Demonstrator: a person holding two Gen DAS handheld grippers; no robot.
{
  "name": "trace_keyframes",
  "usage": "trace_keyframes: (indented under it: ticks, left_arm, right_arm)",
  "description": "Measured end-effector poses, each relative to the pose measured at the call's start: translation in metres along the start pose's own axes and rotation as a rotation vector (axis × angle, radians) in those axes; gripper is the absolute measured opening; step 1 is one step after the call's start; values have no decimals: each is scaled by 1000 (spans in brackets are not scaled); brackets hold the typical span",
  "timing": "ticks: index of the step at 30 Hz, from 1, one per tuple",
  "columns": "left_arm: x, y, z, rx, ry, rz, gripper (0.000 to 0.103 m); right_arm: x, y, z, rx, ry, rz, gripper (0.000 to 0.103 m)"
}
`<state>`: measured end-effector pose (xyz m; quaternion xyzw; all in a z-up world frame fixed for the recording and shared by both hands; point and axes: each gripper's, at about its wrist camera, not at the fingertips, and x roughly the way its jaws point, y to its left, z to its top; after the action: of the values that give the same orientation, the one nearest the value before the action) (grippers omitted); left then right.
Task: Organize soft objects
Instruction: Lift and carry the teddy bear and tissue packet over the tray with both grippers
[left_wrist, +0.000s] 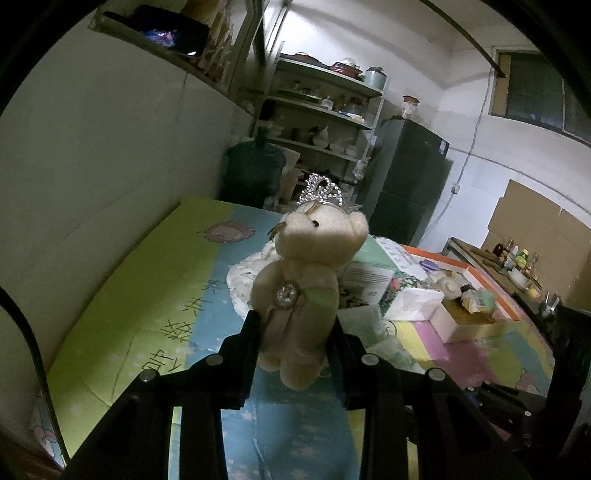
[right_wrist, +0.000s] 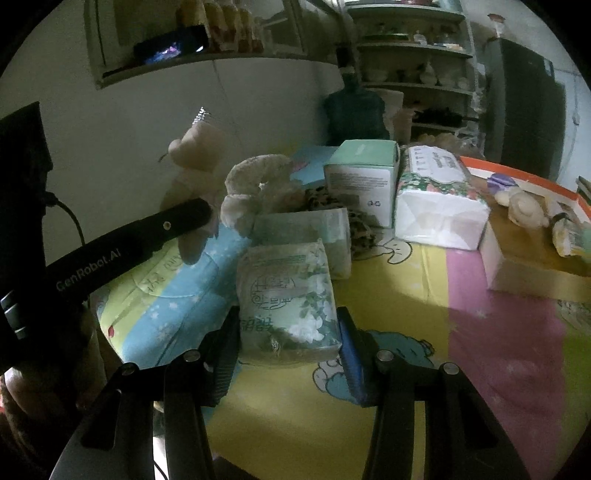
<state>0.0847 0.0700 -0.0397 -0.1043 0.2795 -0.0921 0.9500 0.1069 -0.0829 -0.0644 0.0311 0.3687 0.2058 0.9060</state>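
left gripper (left_wrist: 293, 325) clamped on plush bear (left_wrist: 303, 280); right gripper (right_wrist: 288, 332) clamped on floral tissue pack (right_wrist: 286, 299)

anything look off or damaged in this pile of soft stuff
The floral green tissue pack between the right tongs has a torn, frayed spot on its near wrapper. The beige plush bear in the left tongs wears a silver tiara that sits tilted.

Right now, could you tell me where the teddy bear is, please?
The teddy bear is clamped between the left gripper's fingers, held above the mat; the right wrist view shows it left of the tissue packs.
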Motion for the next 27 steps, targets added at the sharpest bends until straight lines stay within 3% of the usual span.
trace_keyframes:
  ticks: [9,27]
  left_arm:
    - [-3,-17,4,27,-11,-10,35]
    - [9,-74,16,100,-10,-53,35]
  right_arm:
    - [-21,-4,-3,17,-40,-9,51]
    - [-54,-48,1,77,-124,-51,51]
